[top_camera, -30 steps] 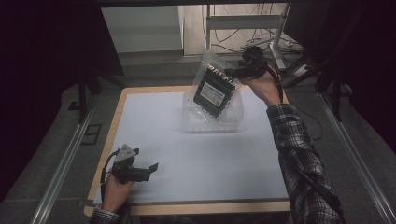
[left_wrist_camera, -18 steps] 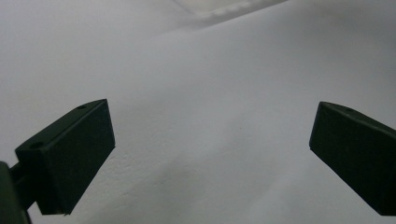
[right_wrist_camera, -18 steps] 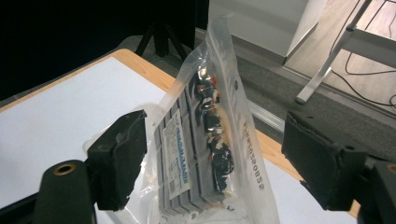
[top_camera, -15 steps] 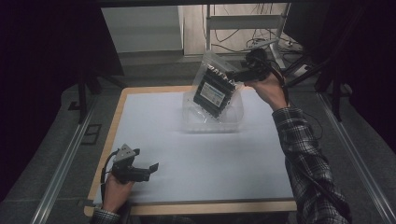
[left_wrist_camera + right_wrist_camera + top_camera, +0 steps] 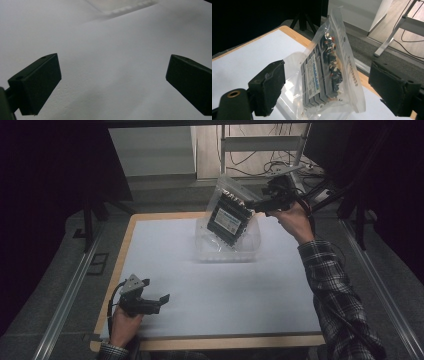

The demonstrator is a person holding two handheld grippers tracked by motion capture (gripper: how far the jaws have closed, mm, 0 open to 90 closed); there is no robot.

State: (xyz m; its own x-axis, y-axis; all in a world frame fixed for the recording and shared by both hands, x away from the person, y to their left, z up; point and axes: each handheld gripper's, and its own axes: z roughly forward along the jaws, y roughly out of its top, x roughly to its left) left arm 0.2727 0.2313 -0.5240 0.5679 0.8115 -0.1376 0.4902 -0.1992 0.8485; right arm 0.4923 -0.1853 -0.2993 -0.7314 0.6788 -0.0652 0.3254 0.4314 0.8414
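At the far right of the desk (image 5: 150,225), as seen in the high view, a clear zip-top plastic bag (image 5: 231,215) packed with dark rectangular modules is shown standing nearly upright, tilted, with its lower end inside a shallow clear plastic tray (image 5: 205,252) that rests on the white sheet (image 5: 225,290) covering the desk. The right claw (image 5: 257,206) is held by the person's right hand (image 5: 295,217) just beside the bag's upper right edge, above the desk's far edge. In the right gripper view the bag (image 5: 329,72) is seen between the two black jaws, but neither pad is pressed against it; a gap is visible on each side, so the right claw (image 5: 325,87) is released, its jaws having just been opening. A white label and a row of small coloured parts can be made out through the plastic; printing along the bag's edge is too small to be read. At the near left corner of the desk the left claw (image 5: 162,300) is held low over the white sheet by the left hand (image 5: 125,322), well apart from the bag and tray. In the left gripper view its jaws are spread wide with nothing between them, and the left claw (image 5: 112,82) is thus released, while a ribbed edge of the clear tray (image 5: 125,8) is visible at the top.
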